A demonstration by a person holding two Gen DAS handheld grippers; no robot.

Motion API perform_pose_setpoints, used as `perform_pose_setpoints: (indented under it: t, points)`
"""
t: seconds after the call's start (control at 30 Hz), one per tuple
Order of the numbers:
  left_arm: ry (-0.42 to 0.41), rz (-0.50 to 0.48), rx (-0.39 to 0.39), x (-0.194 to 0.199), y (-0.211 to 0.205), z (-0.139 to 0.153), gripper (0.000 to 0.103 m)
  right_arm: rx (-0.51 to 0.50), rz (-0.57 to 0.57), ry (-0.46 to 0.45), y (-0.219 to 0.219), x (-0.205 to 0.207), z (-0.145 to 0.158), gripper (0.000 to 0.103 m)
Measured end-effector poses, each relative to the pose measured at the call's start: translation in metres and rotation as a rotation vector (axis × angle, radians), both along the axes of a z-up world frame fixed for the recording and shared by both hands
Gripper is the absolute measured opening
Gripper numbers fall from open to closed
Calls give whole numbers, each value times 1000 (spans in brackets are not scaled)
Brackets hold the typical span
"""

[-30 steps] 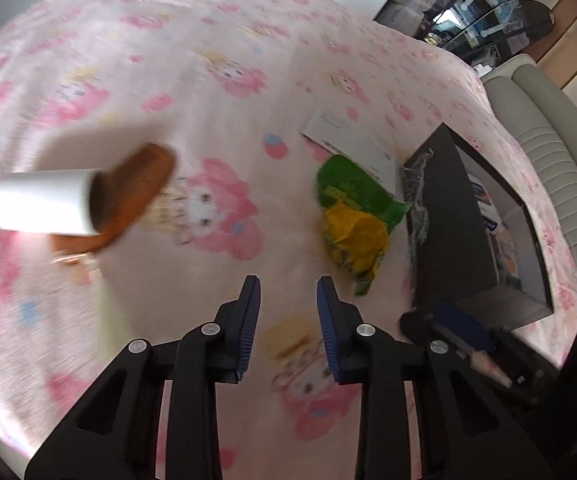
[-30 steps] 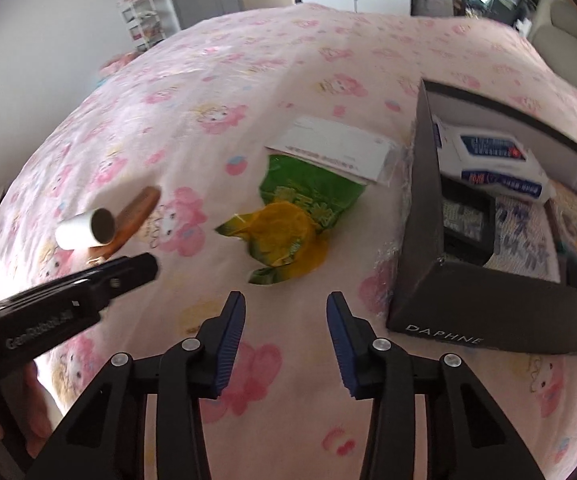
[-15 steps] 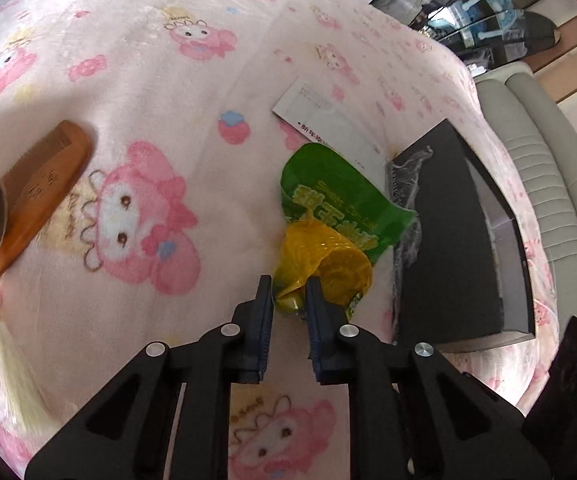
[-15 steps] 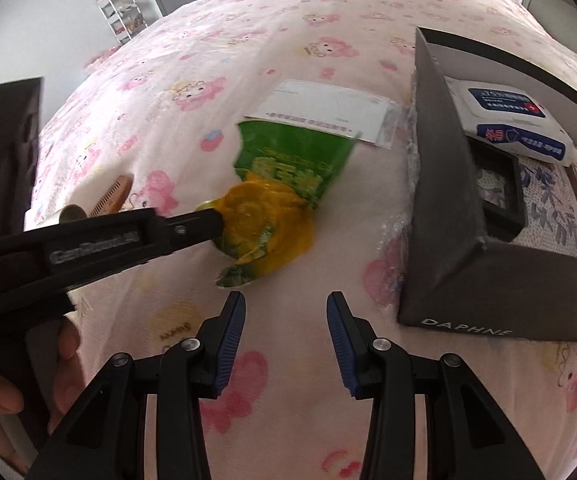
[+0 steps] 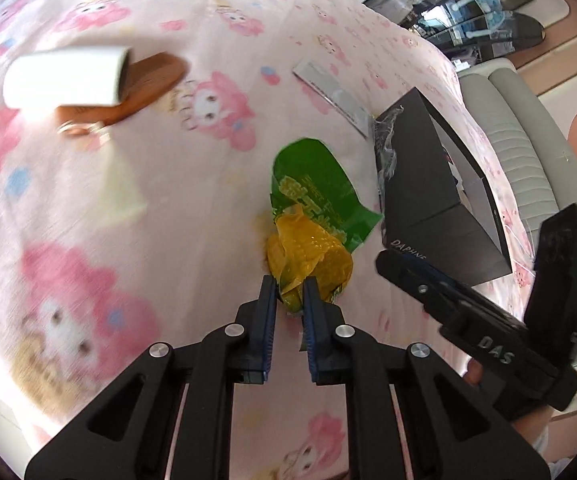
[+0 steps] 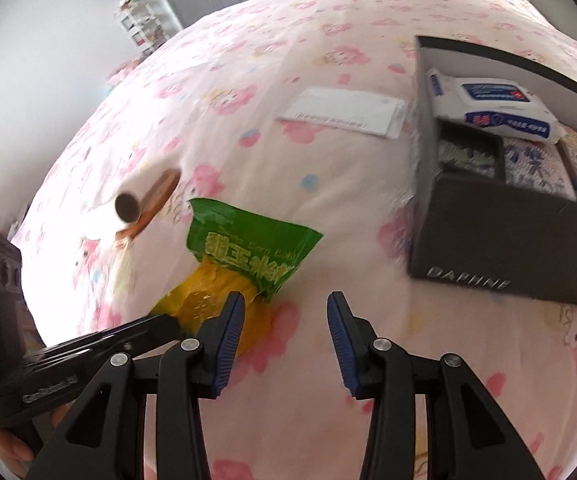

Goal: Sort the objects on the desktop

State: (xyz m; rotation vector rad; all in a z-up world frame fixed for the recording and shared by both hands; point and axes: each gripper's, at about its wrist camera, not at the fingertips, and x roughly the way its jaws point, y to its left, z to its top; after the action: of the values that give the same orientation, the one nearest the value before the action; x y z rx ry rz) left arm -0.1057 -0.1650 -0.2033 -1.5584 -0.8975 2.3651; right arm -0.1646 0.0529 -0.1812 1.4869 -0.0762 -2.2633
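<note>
A green and yellow snack bag [image 5: 308,224] [image 6: 244,256] lies on the pink patterned cloth. My left gripper [image 5: 289,286] is shut on the bag's crumpled yellow end; in the right wrist view that gripper [image 6: 170,322] comes in from the left and touches the same end. My right gripper [image 6: 285,304] hangs open just right of the bag, nothing between its blue pads [image 6: 338,320]. A black open box [image 5: 428,184] [image 6: 500,256] stands to the right of the bag, with a wipes pack [image 6: 492,108] and other items inside.
A white roll [image 5: 64,76] [image 6: 126,208] rests on a brown wooden comb [image 5: 144,84] [image 6: 158,196] with a pale tassel, far left. A white envelope [image 5: 334,96] [image 6: 348,114] lies beyond the bag. A pale sofa [image 5: 520,148] stands past the box.
My left gripper has gone from open above the cloth to shut on the bag's yellow end, and the bag has been dragged nearer to my right gripper. The right gripper stays open.
</note>
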Motion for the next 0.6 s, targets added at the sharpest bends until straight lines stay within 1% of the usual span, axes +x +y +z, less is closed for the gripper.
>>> perform_pose_setpoints:
  t: [0.07,0.1,0.13,0.17,0.27,0.37,0.47,0.53,0.57,0.6]
  points:
    - [-6,22,2,3,-4,-3,12,-20,24,-31,-7,4,-7,40]
    - [-10,34,3,4,-6,-5,13,-40,36,-56,-10,6,-12,41]
    - [-17,45,3,4,-8,-7,13,-50,47,-76,-14,6,-17,49]
    - [-26,54,4,5,-12,-9,13,-45,55,-81,-17,7,-19,52]
    - [-31,54,-2,8,-14,-13,18,-27,73,-56,-22,5,-20,55]
    - [-31,38,2,11,-12,-16,18,-2,40,13,-23,-9,-12,55]
    - [-38,37,23,12,-9,-21,18,-22,36,3,-26,-21,-12,55]
    - [-50,38,14,10,-3,-27,18,-20,59,2,-33,-25,-16,55]
    - [-56,39,-2,7,0,-29,18,-8,66,4,-36,-27,-20,50]
    - [-59,40,-18,5,1,-30,18,6,72,6,-39,-28,-24,25]
